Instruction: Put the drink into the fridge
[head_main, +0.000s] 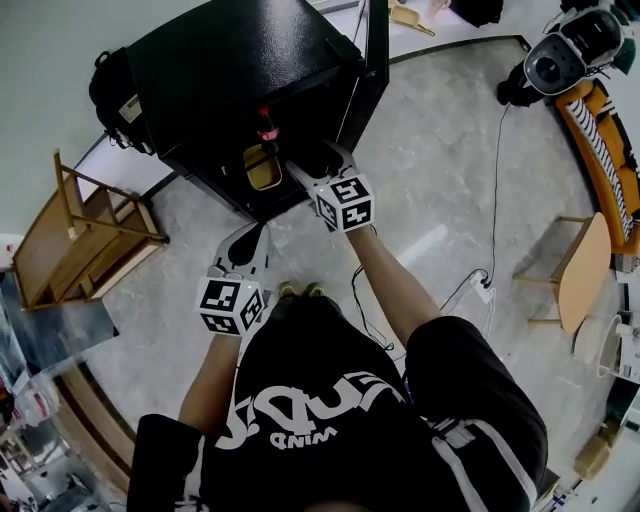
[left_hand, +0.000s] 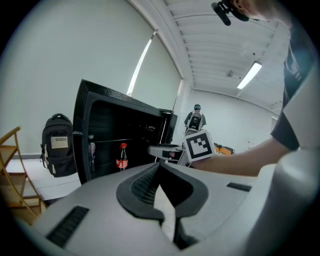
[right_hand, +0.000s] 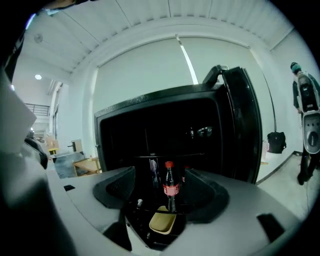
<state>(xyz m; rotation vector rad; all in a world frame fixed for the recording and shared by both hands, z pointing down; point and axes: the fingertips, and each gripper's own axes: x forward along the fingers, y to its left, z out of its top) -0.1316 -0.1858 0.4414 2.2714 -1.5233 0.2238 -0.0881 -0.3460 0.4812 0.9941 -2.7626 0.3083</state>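
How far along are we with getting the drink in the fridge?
Done: the cola bottle stands upright inside the fridge. In hand: nothing; the right gripper is open, facing it, and the left gripper is shut and empty. Left: withdraw, then close the open door.

In the head view the top of the fridge (head_main: 230, 90) hides most of the bottle (head_main: 267, 127); only its red cap and label show. The fingertips of the right gripper (head_main: 315, 160) are lost against the dark inside. In the right gripper view the label's print is too small to read, and a slim thing (right_hand: 153, 169) left of the bottle is too dim to name. In the left gripper view a wooden frame (left_hand: 10, 136) is cut off at the left edge, and a far figure (left_hand: 194, 119) is too small to make out
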